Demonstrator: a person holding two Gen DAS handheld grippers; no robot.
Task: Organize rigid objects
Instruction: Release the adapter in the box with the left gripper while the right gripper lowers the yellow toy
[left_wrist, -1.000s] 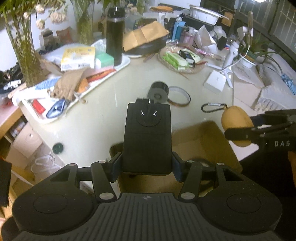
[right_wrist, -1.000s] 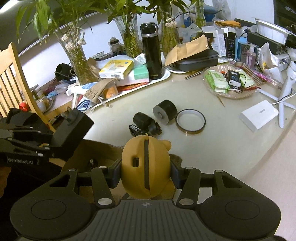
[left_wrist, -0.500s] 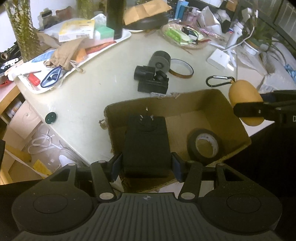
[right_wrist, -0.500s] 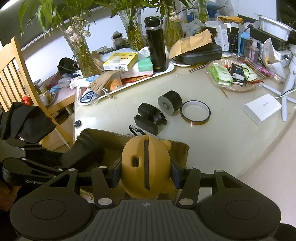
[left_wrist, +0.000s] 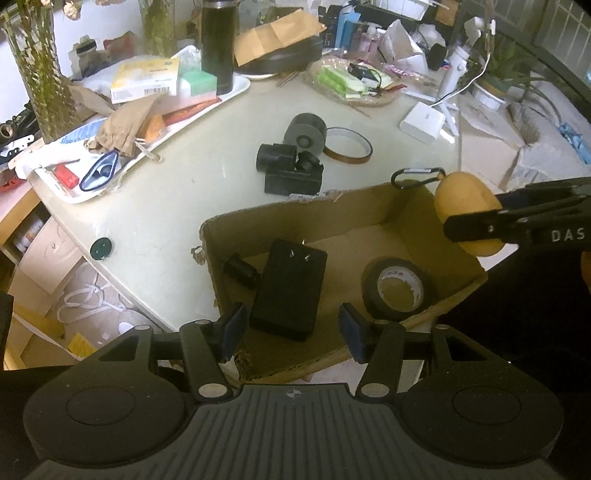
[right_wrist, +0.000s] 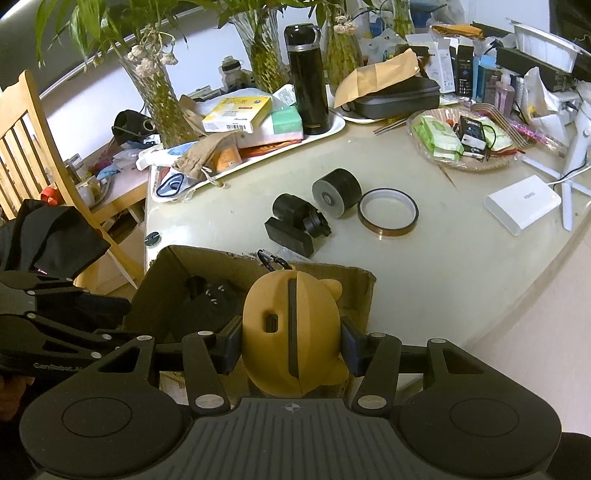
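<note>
Presently, left gripper (left_wrist: 291, 328): stood open above black rectangular plug adapter (left_wrist: 289, 288) inside brown cardboard box (left_wrist: 458, 258).
Right gripper (right_wrist: 291, 347): clamped rigid, seemingly light yellow bear-shaped plastic case (right_wrist: 291, 332) by flanks, over box.

Table (right_wrist: 424, 280): pale, glossy, round-edged.
Chair (right_wrist: 33, 147): wooden, slatted, left of the table.
Wall (right_wrist: 92, 103): white, behind the table.
Floor (right_wrist: 535, 350): light, right of the table.

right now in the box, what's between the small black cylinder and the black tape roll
The black power adapter lies on the cardboard box floor between the small black cylinder and the black tape roll, as the left wrist view shows.
</note>
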